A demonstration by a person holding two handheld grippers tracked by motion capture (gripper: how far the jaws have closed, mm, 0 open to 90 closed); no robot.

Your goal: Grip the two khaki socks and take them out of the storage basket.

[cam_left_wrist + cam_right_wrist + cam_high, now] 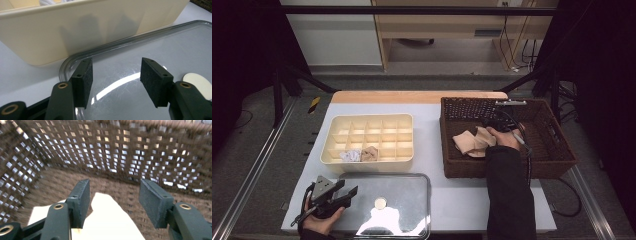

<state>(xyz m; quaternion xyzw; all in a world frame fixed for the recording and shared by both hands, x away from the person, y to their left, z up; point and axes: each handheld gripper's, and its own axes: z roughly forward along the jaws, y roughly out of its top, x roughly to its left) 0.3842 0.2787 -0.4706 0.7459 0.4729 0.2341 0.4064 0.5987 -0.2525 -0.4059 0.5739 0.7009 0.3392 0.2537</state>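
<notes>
A brown wicker basket stands at the right of the table with beige cloth pieces lying inside. My right gripper reaches down into it. In the right gripper view its jaws stand open just above a pale cloth piece, with the woven basket wall behind and nothing pressed between the pads. My left gripper rests at the front left, open over the corner of a clear lid, holding nothing.
A cream divided box sits at the middle left, with a white bundle and a beige bundle in its front compartments. The clear lid lies before it and bears a round sticker. The table's front edge is close.
</notes>
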